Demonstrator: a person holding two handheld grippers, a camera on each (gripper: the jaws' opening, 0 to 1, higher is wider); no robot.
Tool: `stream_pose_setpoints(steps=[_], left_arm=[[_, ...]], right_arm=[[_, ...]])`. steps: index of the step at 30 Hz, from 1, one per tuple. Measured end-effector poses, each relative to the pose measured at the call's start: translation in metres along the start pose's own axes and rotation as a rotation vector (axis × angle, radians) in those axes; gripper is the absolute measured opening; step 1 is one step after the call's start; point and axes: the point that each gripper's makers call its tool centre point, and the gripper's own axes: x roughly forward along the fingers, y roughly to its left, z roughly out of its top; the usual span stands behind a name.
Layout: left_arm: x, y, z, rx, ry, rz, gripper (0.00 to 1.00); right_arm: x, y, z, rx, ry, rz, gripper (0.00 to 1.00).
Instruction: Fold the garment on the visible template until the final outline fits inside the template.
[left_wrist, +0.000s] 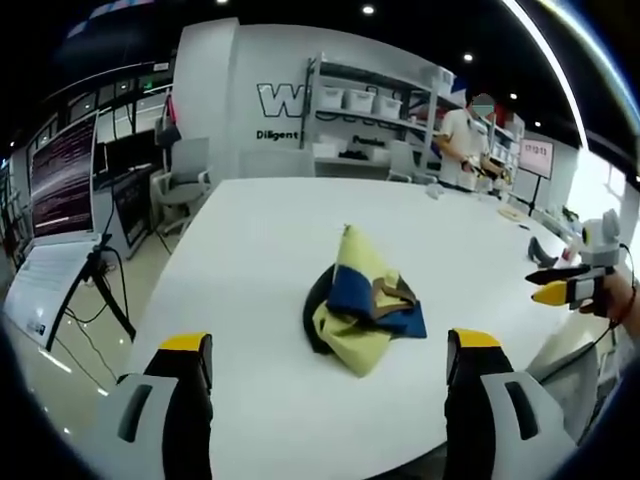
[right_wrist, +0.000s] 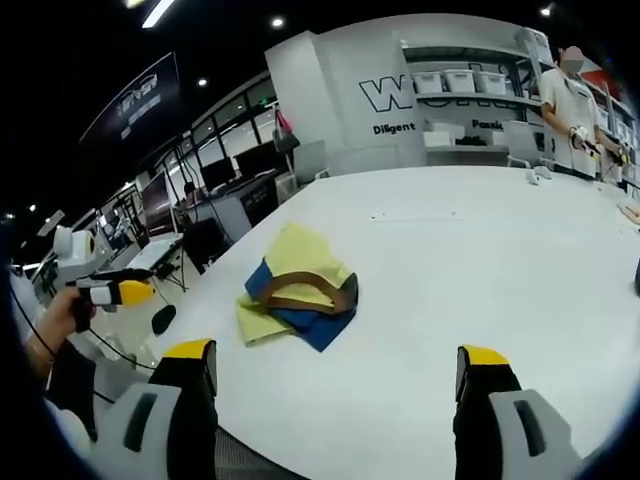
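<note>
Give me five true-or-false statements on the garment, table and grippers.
1. The garment lies crumpled on the table. True.
2. The left gripper is shut on the garment. False: its jaws stand open, short of the garment.
3. The garment is red. False: it is yellow, blue and brown.
4. The right gripper is open. True.
5. The garment is folded flat. False: it sits bunched in a heap.

Left gripper (left_wrist: 330, 370) held forward, jaws spread wide, nothing between them; right gripper (right_wrist: 335, 385) likewise, jaws parted and empty; each gripped in a hand (right_wrist: 62, 315), both raised, well apart, neither touching anything.
</note>
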Motion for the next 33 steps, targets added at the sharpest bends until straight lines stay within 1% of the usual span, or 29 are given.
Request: stream_pose_setpoints(steps=[5,8,10,11,13,14,17,19,21,25,29,30,32,33], left_arm=[[0.005,0.003,0.002,0.004,0.005,0.001,0.94],[0.012,0.004,0.007,0.004,0.003,-0.003,0.94],[0.017,0.004,0.01,0.006,-0.005,-0.007,0.95],[0.02,0.005,0.011,0.01,-0.009,-0.006,0.95],[0.026,0.006,0.012,0.022,-0.002,0.0,0.94],[0.027,0.006,0.012,0.022,-0.002,0.0,0.94],[0.037,0.005,0.016,0.019,0.001,-0.009,0.93],[0.042,0.004,0.02,0.027,-0.003,-0.012,0.93],[0.052,0.003,0.026,0.03,-0.008,-0.021,0.92],[0.067,0.004,0.032,0.031,-0.004,-0.026,0.91],[0.081,0.007,0.038,0.031,-0.006,-0.028,0.9],[0.089,0.007,0.04,0.029,-0.005,-0.036,0.9],[0.097,0.009,0.042,0.033,-0.016,-0.029,0.88],[0.102,0.01,0.045,0.038,-0.031,-0.028,0.87]], right_arm=[[0.005,0.005,0.001,-0.001,0.002,0.011,0.98],[0.012,0.01,0.003,-0.002,0.003,0.024,0.98],[0.016,0.015,0.005,-0.007,-0.001,0.039,0.97],[0.02,0.02,0.009,-0.007,-0.023,0.061,0.96],[0.026,0.028,0.009,-0.003,-0.022,0.093,0.96],[0.027,0.029,0.01,-0.003,-0.024,0.097,0.96],[0.037,0.037,0.012,-0.007,-0.024,0.123,0.94],[0.045,0.041,0.011,-0.01,-0.013,0.136,0.92],[0.053,0.044,0.009,-0.014,0.002,0.144,0.91],[0.067,0.053,0.009,0.001,0.011,0.182,0.89],[0.079,0.058,0.01,-0.007,0.022,0.197,0.87],[0.084,0.061,0.01,-0.009,0.025,0.205,0.86],[0.09,0.064,0.01,-0.011,0.027,0.217,0.83],[0.096,0.068,0.01,-0.013,0.031,0.226,0.81]])
